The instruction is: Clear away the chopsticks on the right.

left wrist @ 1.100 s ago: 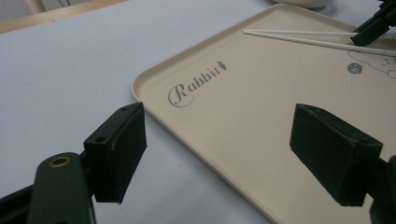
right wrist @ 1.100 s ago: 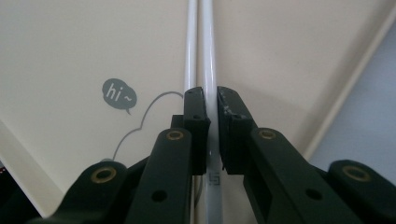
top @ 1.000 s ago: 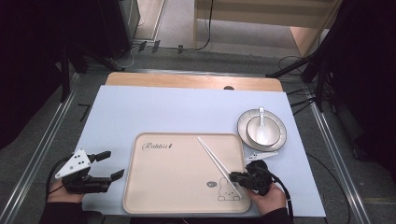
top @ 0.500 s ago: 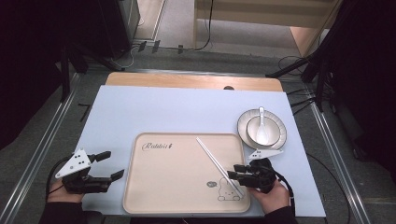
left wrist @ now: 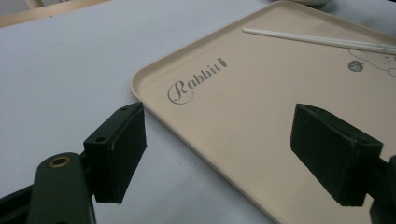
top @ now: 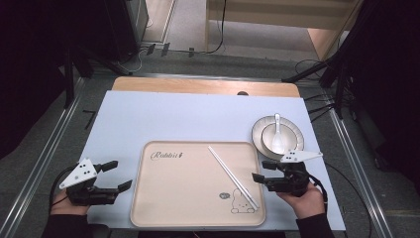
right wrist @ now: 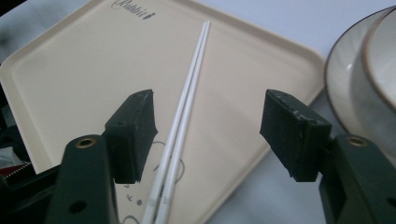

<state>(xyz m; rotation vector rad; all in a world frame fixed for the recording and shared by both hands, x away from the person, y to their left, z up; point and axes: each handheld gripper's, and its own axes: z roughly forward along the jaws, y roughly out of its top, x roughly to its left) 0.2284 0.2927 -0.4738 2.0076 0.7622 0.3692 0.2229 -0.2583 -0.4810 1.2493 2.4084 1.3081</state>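
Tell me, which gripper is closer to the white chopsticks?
The right. The right gripper is open just beside the chopsticks at the tray's right edge. The left gripper is open off the tray's left edge, far across from them.

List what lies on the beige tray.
A pair of white chopsticks lies diagonally on the tray, beside its printed rabbit and lettering. The print beneath the chopsticks' lower ends is covered.

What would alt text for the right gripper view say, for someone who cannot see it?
The right gripper hangs open above a pair of white chopsticks that lie side by side on a beige tray printed with a cursive word at its far end. At the right edge, a grey bowl sits on a dark-rimmed plate beside the tray.
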